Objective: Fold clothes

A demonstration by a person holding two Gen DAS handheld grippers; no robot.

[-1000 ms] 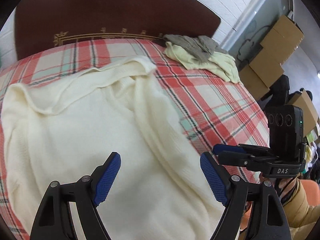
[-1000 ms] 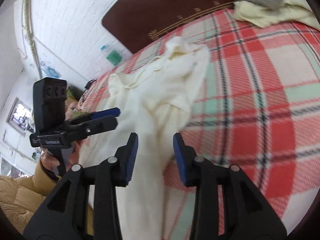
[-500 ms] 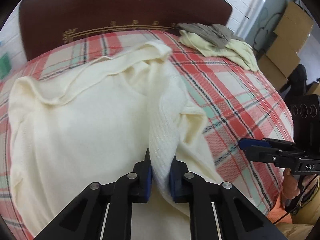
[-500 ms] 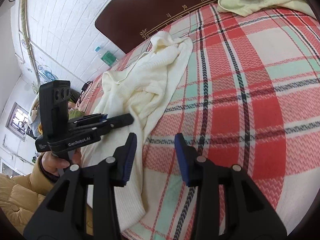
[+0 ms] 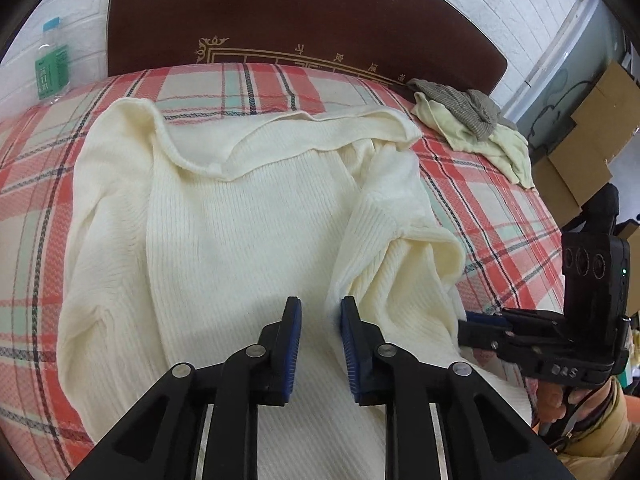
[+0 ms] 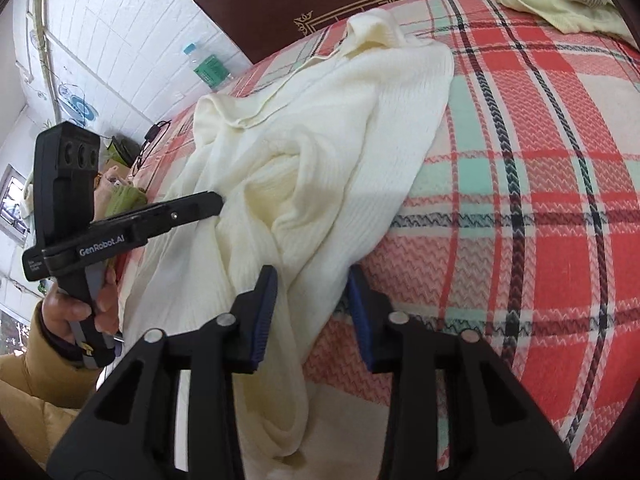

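The cream ribbed sweater (image 5: 240, 216), soft, limp and light by its look, lies spread on the plaid bed (image 5: 492, 208); the left tongs (image 5: 317, 312) are opening with nothing clamped, the right tongs (image 6: 312, 280) closing around its side edge, a sensible hold.

Matt ribbed-knit cream sweater (image 5: 248, 216) on woven plaid bedcover (image 5: 492, 208); glossy dark wooden headboard (image 5: 280, 12).

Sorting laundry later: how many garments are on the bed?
3: cream sweater spread mid-bed; pale yellow garment near the headboard corner; grey knit atop it. More may hide beneath.
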